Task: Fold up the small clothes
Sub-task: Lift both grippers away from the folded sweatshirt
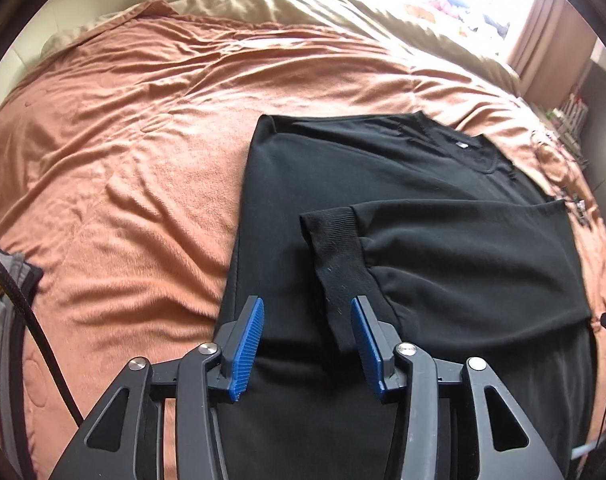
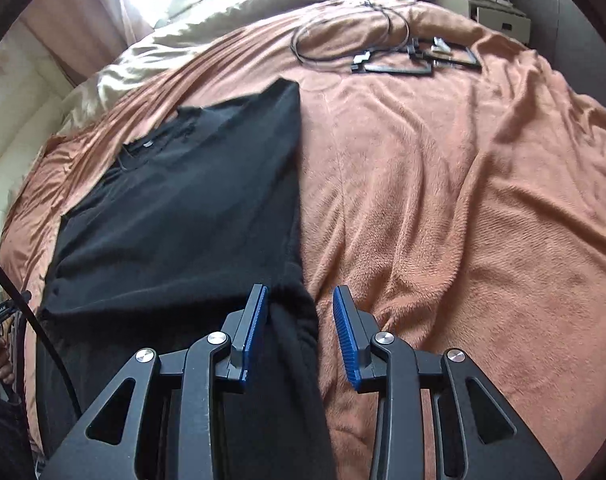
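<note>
Hovering low at bottom centre, left gripper (image 1: 307,340) spread wide over the black sweater (image 1: 383,184), ribbed cuff (image 1: 335,248) lying between its blue pads, gripping nothing. Right gripper (image 2: 301,334) likewise gaping, straddling the sweater's right edge. Beyond, lying across the orange blanket (image 2: 443,184), cables (image 2: 383,40) resting toward upper right.

Orange blanket (image 1: 123,160) covers bed; sunlit, perhaps curtained window (image 1: 483,4) behind.

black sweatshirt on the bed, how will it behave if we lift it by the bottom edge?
Probably floppy: the sweatshirt lies limp, its folded-over sleeve draped loose, so that may slide off when lifted. Likely grippy rather than slippery, given the fleecy look and the plush blanket beneath.
</note>
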The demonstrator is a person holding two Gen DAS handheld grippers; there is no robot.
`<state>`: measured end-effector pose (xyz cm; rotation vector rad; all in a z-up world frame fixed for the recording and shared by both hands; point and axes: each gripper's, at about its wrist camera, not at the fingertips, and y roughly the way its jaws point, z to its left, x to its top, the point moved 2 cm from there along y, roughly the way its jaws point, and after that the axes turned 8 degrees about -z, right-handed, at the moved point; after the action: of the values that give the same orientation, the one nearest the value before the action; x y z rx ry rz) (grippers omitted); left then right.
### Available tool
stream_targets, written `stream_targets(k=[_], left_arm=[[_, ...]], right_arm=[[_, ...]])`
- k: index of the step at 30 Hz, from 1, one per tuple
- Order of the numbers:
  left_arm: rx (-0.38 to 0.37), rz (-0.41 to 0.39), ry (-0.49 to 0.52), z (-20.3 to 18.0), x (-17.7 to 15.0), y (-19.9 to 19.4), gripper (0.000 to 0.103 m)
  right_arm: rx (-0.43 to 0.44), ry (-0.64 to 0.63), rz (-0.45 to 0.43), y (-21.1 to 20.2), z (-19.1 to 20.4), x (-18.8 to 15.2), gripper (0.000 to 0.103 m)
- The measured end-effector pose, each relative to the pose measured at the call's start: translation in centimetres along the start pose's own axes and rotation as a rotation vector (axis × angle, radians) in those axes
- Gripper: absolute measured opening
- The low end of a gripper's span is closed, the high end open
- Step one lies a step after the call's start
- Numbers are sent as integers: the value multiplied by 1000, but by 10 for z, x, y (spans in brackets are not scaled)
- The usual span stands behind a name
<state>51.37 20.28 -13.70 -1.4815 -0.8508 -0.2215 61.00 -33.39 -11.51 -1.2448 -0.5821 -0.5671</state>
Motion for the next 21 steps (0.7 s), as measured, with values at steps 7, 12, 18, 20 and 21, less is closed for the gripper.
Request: stream_targets(k=[7, 12, 18, 20, 21], left_arm=[[-49, -53, -8, 5, -11, -45, 64], [-79, -92, -33, 10, -22, -77, 75], [-101, -162, -36, 14, -41, -126, 97], [-106, -180, -25, 13, -47, -145, 100], [-114, -190, -22, 13, -50, -156, 101]], right_arm=[[-9, -71, -40, -62, 15, -13, 39], [-31, -101, -68, -114, 24, -28, 81], [-60, -93, -96, -176, 28, -57, 94], [-107, -96, -101, -193, 28, -64, 94], [-131, -102, -110, -201, 29, -68, 94]])
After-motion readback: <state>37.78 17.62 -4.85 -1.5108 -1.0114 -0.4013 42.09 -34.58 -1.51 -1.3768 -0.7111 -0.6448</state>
